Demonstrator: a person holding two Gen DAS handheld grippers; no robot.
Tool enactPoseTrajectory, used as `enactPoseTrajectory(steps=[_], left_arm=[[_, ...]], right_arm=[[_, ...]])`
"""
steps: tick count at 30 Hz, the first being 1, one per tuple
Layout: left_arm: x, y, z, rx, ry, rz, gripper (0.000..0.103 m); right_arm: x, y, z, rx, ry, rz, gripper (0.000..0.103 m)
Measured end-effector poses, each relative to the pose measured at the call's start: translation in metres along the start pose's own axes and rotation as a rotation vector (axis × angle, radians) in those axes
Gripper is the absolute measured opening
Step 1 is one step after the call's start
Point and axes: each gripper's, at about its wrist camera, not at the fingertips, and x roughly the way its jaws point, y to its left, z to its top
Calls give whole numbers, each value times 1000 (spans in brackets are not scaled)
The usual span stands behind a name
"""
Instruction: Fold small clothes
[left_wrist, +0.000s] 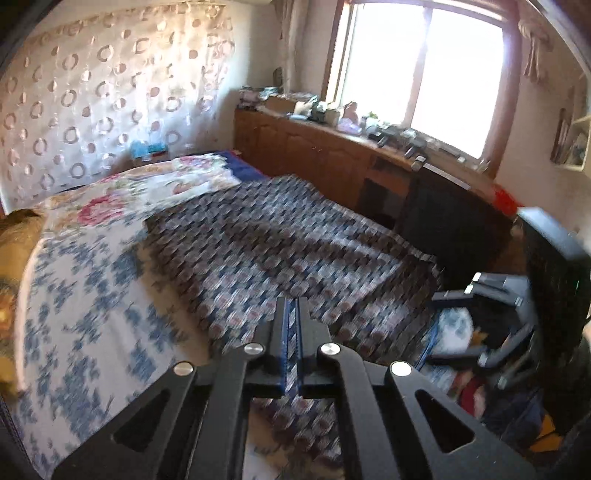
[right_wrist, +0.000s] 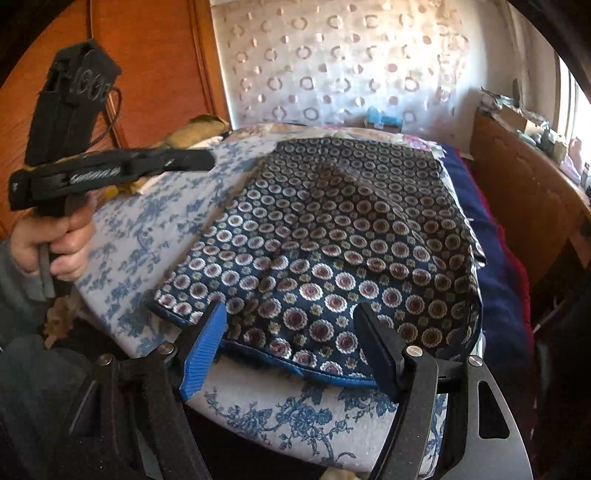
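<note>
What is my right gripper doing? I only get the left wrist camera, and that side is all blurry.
Observer: The right gripper is open, at the near hem of the navy circle-print garment.
Operator: Is it grabbing it?
Observer: Not yet. The jaws stand wide apart, and the hem runs between them.
Operator: And my left one, is it touching the cloth?
Observer: No. The left gripper is shut on nothing and held up over the blue floral sheet, to the left of the garment.
</note>
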Motion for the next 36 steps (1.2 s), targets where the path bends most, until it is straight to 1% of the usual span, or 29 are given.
enactPoseTrajectory(steps=[1, 2, 3, 4, 5, 8, 9, 12, 16, 20, 24, 25, 26, 27, 28, 29, 31, 32, 35, 36], left_arm=[[-1, 0, -6, 7, 14, 4, 5], [-1, 1, -13, 6, 38, -29, 7], [-1, 3, -17, -3, 50, -46, 10], [-1, 5, -22, -22, 67, -55, 24], [-1, 6, -29, -31, 80, -40, 31], [-2, 3, -42, -14, 115, 10, 34], [-2, 3, -45, -21, 124, 8, 34], [-2, 2, -53, -42, 152, -29, 35], [8, -2, -65, -47, 206, -59, 35], [20, -6, -74, -49, 256, -53, 35], [19, -12, -75, -27, 250, -26, 35], [20, -14, -75, -17, 247, -30, 34], [21, -18, -76, 2, 244, -64, 13], [22, -20, -76, 10, 244, -81, 5], [21, -22, -74, 15, 235, -74, 0], [19, -23, -71, 22, 216, -76, 0], [8, -24, -55, 17, 147, -98, 0], [5, -23, -48, 14, 134, -99, 0], [-7, -18, -16, 7, 55, -99, 0], [-8, -17, -8, 3, 41, -99, 0]], right_arm=[[0, -2, -1, 4, 1, -4, 73], [0, -5, -2, 9, 1, -13, 73], [-1, -7, -2, 11, 0, -21, 73], [-2, -10, -2, 16, -4, -30, 73], [-3, -13, -1, 22, -7, -35, 73], [-5, -17, 0, 29, -16, -52, 73], [-6, -17, 0, 31, -20, -55, 73], [-8, -19, 1, 31, -25, -61, 73], [-8, -22, 2, 35, -30, -67, 73], [-7, -21, 5, 33, -35, -73, 73], [-8, -23, 6, 33, -42, -78, 73], [-9, -23, 6, 34, -44, -79, 73], [-9, -23, 6, 35, -45, -80, 73], [-9, -24, 6, 35, -46, -80, 73], [-9, -24, 6, 35, -47, -80, 73], [-9, -24, 6, 33, -48, -78, 73], [-10, -23, 5, 27, -49, -69, 73], [-10, -22, 5, 24, -49, -65, 73], [-14, -18, 4, 15, -53, -43, 73], [-16, -16, 3, 7, -56, -36, 74]])
